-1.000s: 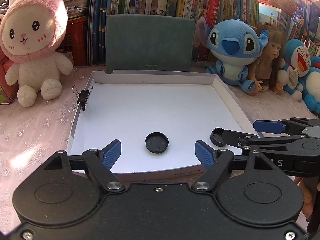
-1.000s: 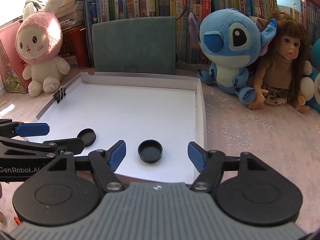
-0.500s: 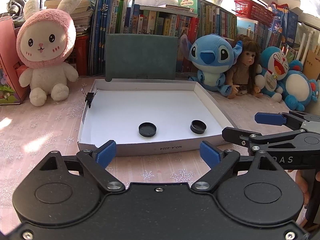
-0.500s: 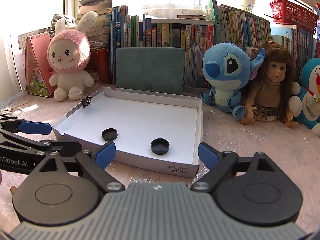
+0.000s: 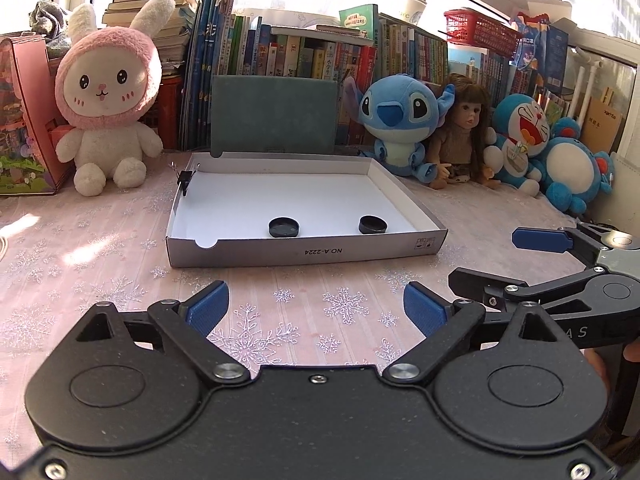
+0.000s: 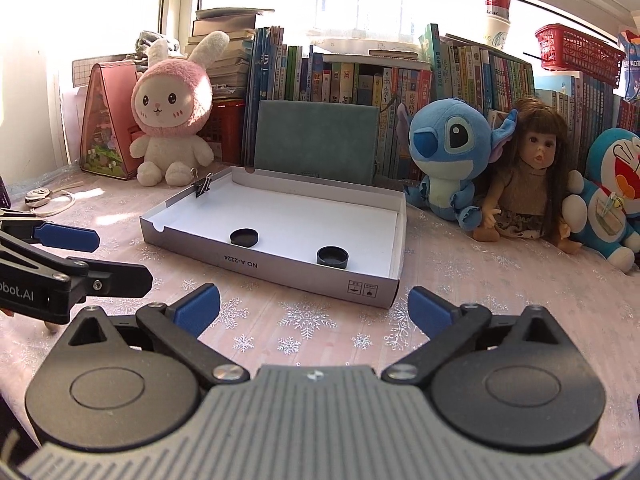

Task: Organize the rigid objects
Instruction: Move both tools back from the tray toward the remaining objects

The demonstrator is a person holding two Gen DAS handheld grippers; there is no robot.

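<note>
My left fingers (image 5: 316,306) stand wide apart over bare snowflake-patterned desk (image 5: 120,264), gripping nothing; my right fingers (image 6: 314,306) are just as spread and just as empty. Each pair shows at the edge of the other's view, level with it and short of the box.

Nothing lies between my fingers and the shallow white cardboard box (image 5: 304,251), whose printed front wall faces me. Inside, near that wall, sit two black round caps: the left cap (image 5: 283,227) and the right cap (image 5: 373,224), well apart from each other (the front wall hides their lower edges). A black binder clip (image 5: 185,179) grips the box's left wall near the back.

Behind the box a grey-green case (image 5: 274,114) stands upright against a row of books (image 5: 304,60). A pink bunny plush (image 5: 106,104) sits to the left; a blue Stitch plush (image 5: 398,120), a doll (image 5: 464,136) and Doraemon plushes (image 5: 520,140) sit to the right. The book titles are too small to read.
</note>
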